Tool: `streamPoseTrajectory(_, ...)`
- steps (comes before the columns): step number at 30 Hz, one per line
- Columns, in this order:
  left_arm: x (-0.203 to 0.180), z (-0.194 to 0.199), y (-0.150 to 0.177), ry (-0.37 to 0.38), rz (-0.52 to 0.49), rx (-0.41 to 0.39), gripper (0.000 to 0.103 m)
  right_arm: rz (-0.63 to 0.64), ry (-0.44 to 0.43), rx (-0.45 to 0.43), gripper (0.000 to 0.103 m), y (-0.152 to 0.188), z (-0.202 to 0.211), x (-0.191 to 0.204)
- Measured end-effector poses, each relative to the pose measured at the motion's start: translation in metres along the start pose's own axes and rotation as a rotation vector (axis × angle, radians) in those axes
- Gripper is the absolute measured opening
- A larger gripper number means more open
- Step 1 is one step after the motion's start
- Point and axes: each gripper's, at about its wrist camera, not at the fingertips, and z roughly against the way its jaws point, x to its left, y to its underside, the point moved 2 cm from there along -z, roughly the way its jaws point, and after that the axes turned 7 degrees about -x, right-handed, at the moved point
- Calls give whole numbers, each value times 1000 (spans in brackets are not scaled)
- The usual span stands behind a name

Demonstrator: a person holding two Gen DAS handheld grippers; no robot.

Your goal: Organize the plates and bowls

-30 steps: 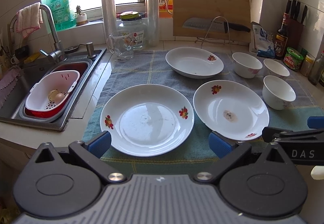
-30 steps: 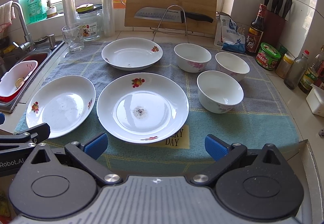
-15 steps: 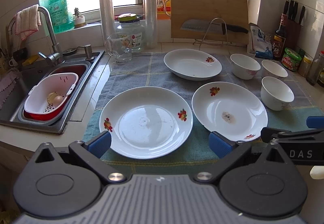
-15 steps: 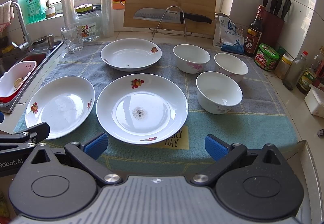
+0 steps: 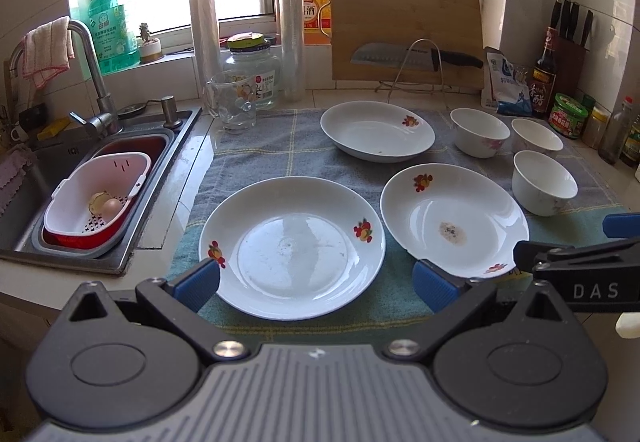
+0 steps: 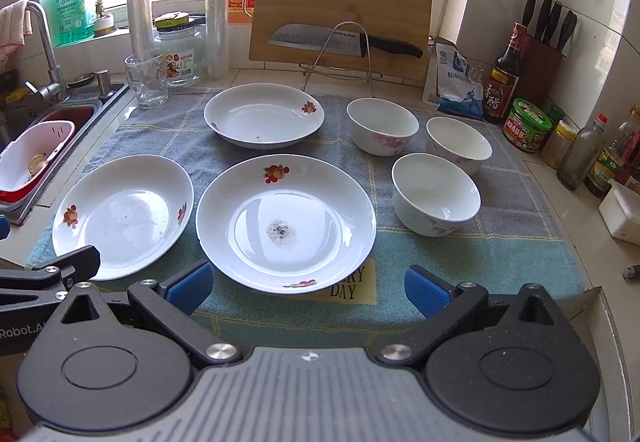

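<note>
Both grippers are spread wide and hold nothing. The left gripper (image 5: 316, 284) hovers over the towel's (image 6: 500, 262) front edge before the left plate (image 5: 292, 246); the right gripper (image 6: 306, 286) hovers before the middle plate (image 6: 286, 222), which carries a dark speck patch. A third plate (image 6: 264, 116) lies toward the towel's rear edge. Three bowls (image 6: 436, 192) cluster toward the towel's rear right corner, apart from the plates. A sink (image 5: 36, 178) adjoins the towel's left edge.

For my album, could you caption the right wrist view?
Open right gripper faces three plates and three bowls on a towel.
</note>
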Motion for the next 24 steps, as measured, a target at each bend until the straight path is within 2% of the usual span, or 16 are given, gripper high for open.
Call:
streamPoseTrajectory(12, 30, 5, 21, 40, -30, -70, 102, 59, -34, -61, 103, -15, -4, 4)
streamPoseTrajectory(16, 43, -4, 37, 74, -7, -54, 102, 81, -80, -65, 103, -21, -14, 11)
streamPoseTrajectory(24, 45, -41, 65, 84, -3, 17, 102, 119, -170, -44, 103, -31, -40, 28)
